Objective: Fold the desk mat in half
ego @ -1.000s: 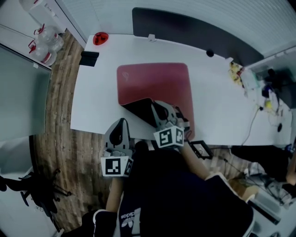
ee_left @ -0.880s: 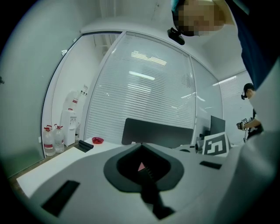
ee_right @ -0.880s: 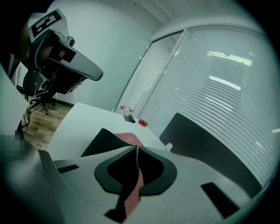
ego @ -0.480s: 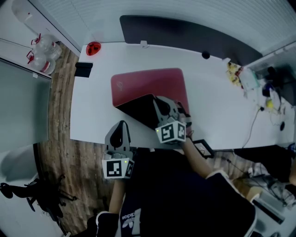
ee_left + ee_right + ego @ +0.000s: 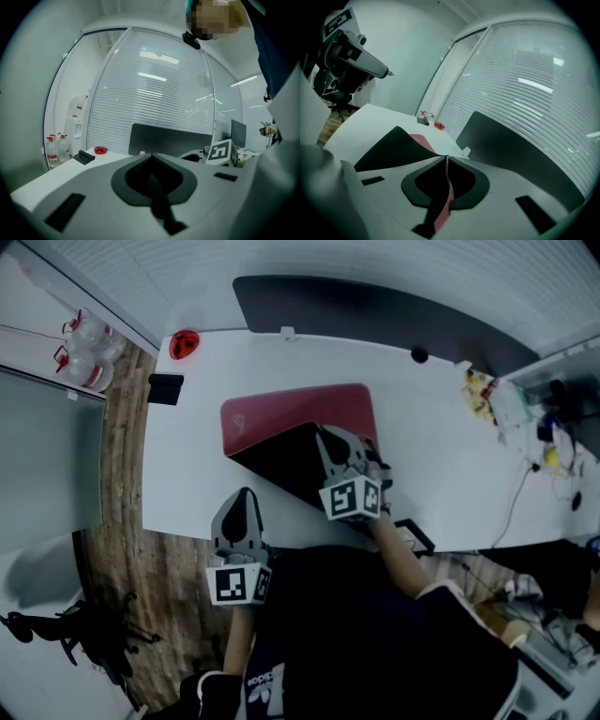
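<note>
Past your mat, a dark screen [image 5: 375, 306] runs along the far edge of the white desk [image 5: 441, 456]. A small red object [image 5: 184, 343] and a black block [image 5: 164, 388] sit at the far left corner (both clear of the mat). Your right gripper [image 5: 342, 448] is clamped on the near edge of the red desk mat [image 5: 300, 409] and holds it raised with the black underside showing. The far part lies flat. Your left gripper [image 5: 244, 507] is at the desk's front edge, its jaws together on nothing.

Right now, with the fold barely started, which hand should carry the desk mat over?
Right. The right gripper is shut on the lifted edge of the desk mat, underside showing; the left gripper is shut, empty, short of the table.
</note>
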Motion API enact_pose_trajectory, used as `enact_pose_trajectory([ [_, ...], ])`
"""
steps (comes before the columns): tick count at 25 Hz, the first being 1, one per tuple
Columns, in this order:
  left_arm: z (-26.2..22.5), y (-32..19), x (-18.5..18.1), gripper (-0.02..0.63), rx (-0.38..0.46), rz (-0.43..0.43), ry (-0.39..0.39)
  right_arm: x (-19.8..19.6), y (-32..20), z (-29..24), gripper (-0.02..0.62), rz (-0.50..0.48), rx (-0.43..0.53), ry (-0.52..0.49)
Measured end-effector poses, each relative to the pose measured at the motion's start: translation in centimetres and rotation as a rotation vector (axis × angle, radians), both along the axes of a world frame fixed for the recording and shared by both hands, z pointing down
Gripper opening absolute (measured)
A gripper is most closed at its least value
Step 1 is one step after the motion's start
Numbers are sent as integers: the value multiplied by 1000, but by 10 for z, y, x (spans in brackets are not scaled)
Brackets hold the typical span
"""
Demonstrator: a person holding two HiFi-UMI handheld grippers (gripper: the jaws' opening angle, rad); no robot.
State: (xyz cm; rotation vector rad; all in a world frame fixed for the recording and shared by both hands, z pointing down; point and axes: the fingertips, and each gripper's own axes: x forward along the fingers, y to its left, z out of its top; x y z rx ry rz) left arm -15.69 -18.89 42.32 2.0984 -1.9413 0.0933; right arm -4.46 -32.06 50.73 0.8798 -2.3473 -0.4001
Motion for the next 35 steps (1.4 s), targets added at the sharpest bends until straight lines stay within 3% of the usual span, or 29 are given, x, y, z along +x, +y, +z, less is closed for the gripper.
enact_pose_trajectory([
  [15, 21, -46, 13, 3, -87, 46, 0, 70, -92, 54, 17, 206, -98, 31],
  [24, 33, -61, 14, 3, -127, 59, 11, 101, -112, 96, 17, 287, -204, 81],
  [35, 41, -67, 16, 3, -133, 82, 22, 144, -128, 114, 18, 438, -296, 62],
])
